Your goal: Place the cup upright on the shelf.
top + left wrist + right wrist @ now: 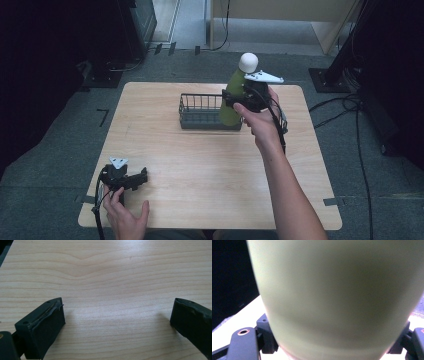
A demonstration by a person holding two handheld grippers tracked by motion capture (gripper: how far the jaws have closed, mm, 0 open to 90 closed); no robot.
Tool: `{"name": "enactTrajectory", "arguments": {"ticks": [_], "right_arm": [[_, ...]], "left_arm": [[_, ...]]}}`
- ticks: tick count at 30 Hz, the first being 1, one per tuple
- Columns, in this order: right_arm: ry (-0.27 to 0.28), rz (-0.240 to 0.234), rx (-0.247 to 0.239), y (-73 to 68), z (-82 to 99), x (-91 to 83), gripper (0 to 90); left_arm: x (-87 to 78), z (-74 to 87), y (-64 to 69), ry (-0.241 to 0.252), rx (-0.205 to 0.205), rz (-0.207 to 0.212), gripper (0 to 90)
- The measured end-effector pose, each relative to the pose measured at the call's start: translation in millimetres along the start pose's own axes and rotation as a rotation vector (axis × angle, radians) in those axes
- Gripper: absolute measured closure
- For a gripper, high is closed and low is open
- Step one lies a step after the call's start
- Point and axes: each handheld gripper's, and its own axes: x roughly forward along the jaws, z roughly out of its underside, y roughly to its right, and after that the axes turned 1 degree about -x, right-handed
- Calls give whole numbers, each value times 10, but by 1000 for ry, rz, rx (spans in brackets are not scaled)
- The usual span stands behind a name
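The green bottle [231, 100] with its round white cap [248, 62] is held by the right tool [239, 98], tilted slightly so the cap leans toward one o'clock. Its base sits low at the right end of the wire basket [200, 114], which stands on the bench [200, 165] toward twelve o'clock of centre; whether the base already rests on the basket floor cannot be told. In the right tool's own view the bottle's body [337, 290] spans the frame, with a black jaw pressed against each flank near the bottom, so the tool is closed on the bottle's broad middle.

The body looks smooth, matte and rigid, probably coated metal or hard plastic, so it should not give under the jaws, though a smooth curved wall may slip or swivel if the grip is light. It is tall with a narrow neck and a bulbous cap, so it is likely top-heavy when tipped; whether it is full cannot be seen. The best hold is across the wide lower-middle of the body, as now, not the neck or cap.

The left tool [140, 178] lies on the bench at about seven o'clock, a hand [126, 217] just below it. In its own view its jaws stand wide apart over bare wood [107, 290], holding nothing.
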Motion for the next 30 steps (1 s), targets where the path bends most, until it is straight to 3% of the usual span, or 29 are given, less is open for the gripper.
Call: {"name": "enactTrajectory", "arguments": {"ticks": [10,15,19,23,30], "right_arm": [[11,28,-11,-4,-160,338,208],[31,79,-33,36,-179,463,208],[27,114,-61,53,-141,554,208],[13,153,-29,122,-40,693,208],[-9,179,-44,143,94,845,208]], "left_arm": [[-2,-1,-2,-3,3,0,0],[-1,0,-1,-2,2,0,0],[-1,0,-1,-2,2,0,0],[-2,-1,-2,-4,3,1,0],[-2,-1,-3,-3,4,0,0]]}}
